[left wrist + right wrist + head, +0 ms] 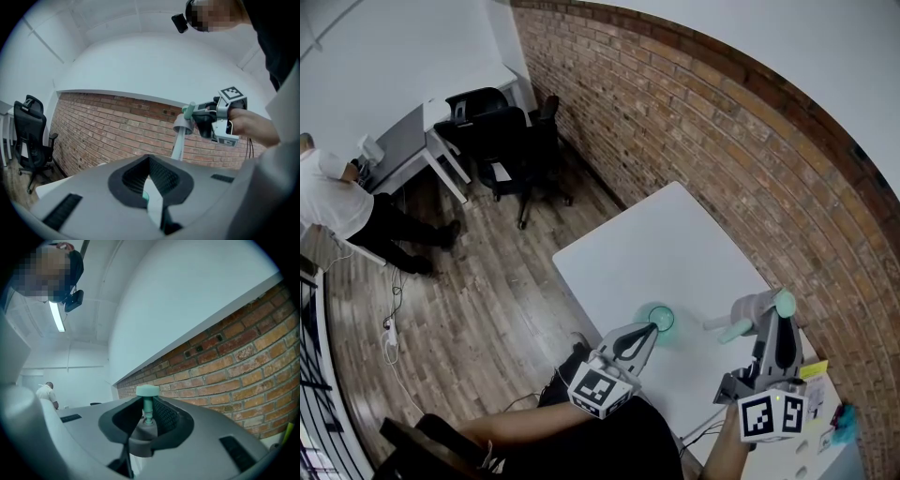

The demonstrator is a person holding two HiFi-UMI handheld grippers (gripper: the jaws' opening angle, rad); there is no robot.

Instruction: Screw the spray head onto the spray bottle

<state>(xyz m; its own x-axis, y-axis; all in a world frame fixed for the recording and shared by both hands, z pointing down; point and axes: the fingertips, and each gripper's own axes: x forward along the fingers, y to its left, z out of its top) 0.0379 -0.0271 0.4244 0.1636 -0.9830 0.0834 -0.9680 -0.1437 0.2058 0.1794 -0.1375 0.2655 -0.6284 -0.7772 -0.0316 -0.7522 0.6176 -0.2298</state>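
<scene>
The grey plastic spray head with mint-green trim (748, 311) sits at the lower right of the head view, above the white table (666, 244), well right of the bottle. The right gripper (772, 330) has its jaws closed partway on it. In the right gripper view the jaws clamp a rounded grey collar, and a mint-green stem with a flat cap (147, 391) stands above them. The left gripper view shows the head in the upper right of the frame. There a flared grey skirt carries a pale, see-through dip tube (177, 147) hanging down and slightly left.

The translucent green round spray bottle (662, 319) stands on the table at lower centre of the head view. It is seen from above as a ring with a darker mouth. The left gripper (649, 330) has its jaws fully together, with the tips at the bottle's near edge.

Seen from above, the bottle's height and body shape cannot be made out. In the left gripper view only a sliver of green (146, 197) shows in the gap under the closed jaws. Whether the tips actually pinch the rim cannot be told. The tube's lower end is cut off behind that gripper's own body.
</scene>
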